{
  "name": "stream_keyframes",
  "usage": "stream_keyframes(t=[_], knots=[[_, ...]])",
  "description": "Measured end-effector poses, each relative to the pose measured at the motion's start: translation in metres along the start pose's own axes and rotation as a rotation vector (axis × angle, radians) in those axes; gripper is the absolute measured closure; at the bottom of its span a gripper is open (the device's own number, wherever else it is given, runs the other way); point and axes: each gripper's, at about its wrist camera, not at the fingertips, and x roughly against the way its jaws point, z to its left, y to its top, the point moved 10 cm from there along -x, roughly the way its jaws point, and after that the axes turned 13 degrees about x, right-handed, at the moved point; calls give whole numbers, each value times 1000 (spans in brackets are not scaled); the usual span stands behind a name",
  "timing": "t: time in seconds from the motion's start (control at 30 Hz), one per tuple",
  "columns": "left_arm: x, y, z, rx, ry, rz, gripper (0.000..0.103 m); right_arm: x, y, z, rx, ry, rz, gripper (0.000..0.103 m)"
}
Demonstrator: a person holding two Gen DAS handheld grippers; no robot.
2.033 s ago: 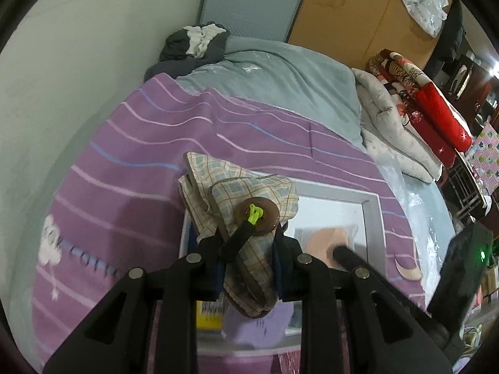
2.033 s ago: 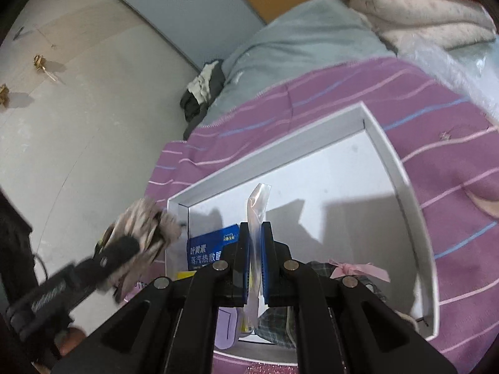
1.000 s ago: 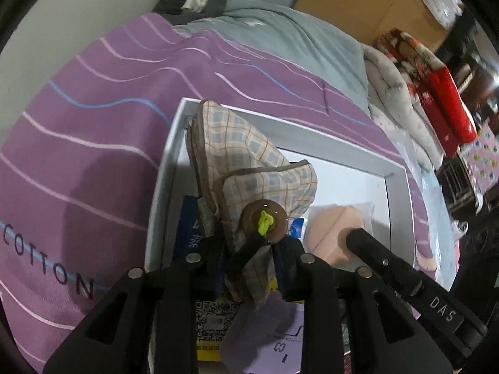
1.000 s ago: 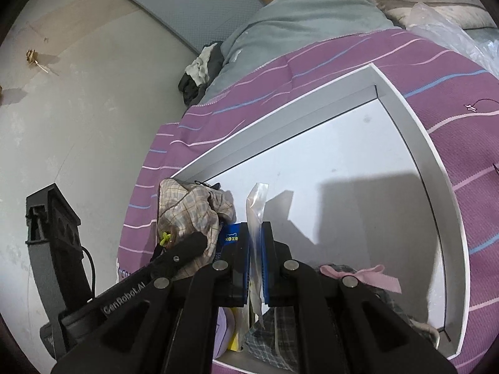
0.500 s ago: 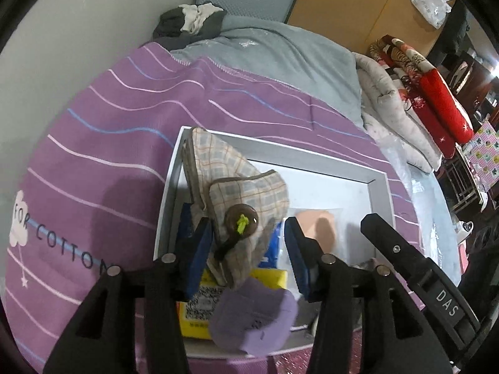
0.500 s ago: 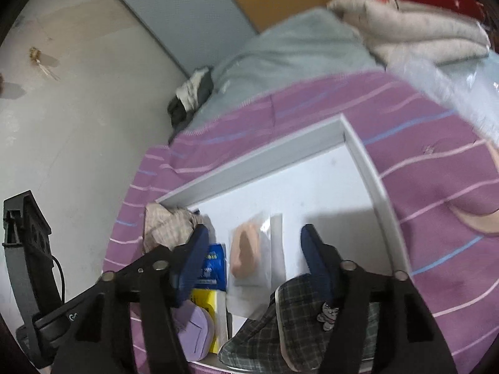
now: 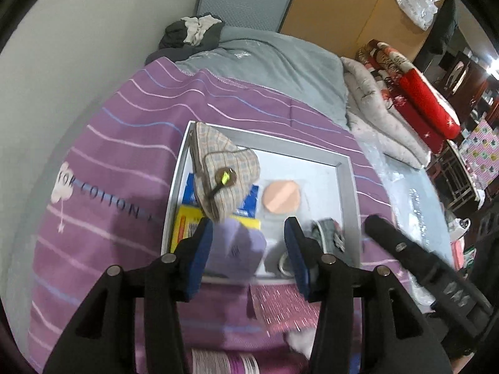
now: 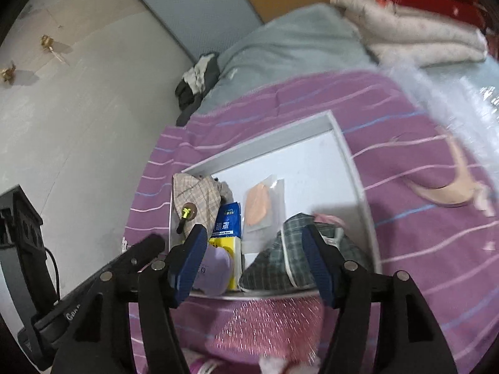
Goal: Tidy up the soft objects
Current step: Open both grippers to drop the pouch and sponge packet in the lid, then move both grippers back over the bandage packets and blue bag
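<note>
At eleven o'clock in the tray (image 7: 344, 187), the checked pouch (image 7: 223, 174) looks light and floppy; best pinched at its button. Left gripper (image 7: 249, 252) and right gripper (image 8: 254, 258) both gape wide, holding nothing.

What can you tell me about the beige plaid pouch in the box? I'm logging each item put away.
The pouch is soft beige fabric in a plaid check with brown trim, and it looks slumped and folded. A brown round button carrying a yellow-green tag sits on its front, with a dark cord hanging below. It lies in the far left corner of the box, resting on a blue packet. Neither tool touches it.
</note>
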Motion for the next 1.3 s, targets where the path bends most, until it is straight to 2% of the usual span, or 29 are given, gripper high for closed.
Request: stream_keyframes(t=[0.03, 0.1, 0.23, 0.33, 0.43, 0.57, 0.67, 0.8, 0.9, 0.97, 1.03, 1.13, 1.2, 1.23, 1.27, 1.3], knots=[[7, -5, 1, 2, -6, 0, 54, 10, 1, 2, 5, -3, -17, 28], [16, -9, 1, -16, -12, -11, 54, 25, 0, 5, 14, -20, -27, 24], [34, -18, 7, -53, 34, -26, 54, 40, -4, 16, 15, -33, 35, 24], [44, -25, 12, -68, 50, -11, 54, 57, -7, 15, 5, -24, 32, 24], [52, -37, 21, -69, 53, 17, 54, 69, -16, 5, -13, -70, 25, 24], [57, -48, 37, -67, 50, 40, 54, 83, -39, 3, 28, -120, 8, 24], [55, -56, 48, -68, 73, 60, 54, 82, -64, 11, 96, -144, 15, 24], [56, -74, 59, -130, 154, 56, 54, 68, -115, 26, 162, -184, 102, 24], [60, -105, 66, -157, 117, 75, 54, 64, -151, 33, 178, -177, 160, 24], [57, -122, 73, -146, 84, 103, 54, 62, -172, 30, 154, -204, 180, 24], [52, -134, 80, -145, 93, 132, 54, 58, -189, 28, 115, -217, 206, 24], [47, -140, 79, -173, 122, 140, 54, 45, -212, 32, 128, -231, 256, 23], [44, -144, 78, -199, 143, 146, 54, 35, -222, 30, 188, -297, 271, 16], [41, -147, 78, -205, 151, 158, 54, 31, -227, 29, 217, -329, 282, 4], [38, -150, 80, -207, 161, 172, 54, 27, -232, 26, 237, -358, 297, 0], [34, -153, 84, -204, 175, 189, 54, 23, -237, 24, 242, -371, 306, 0]])
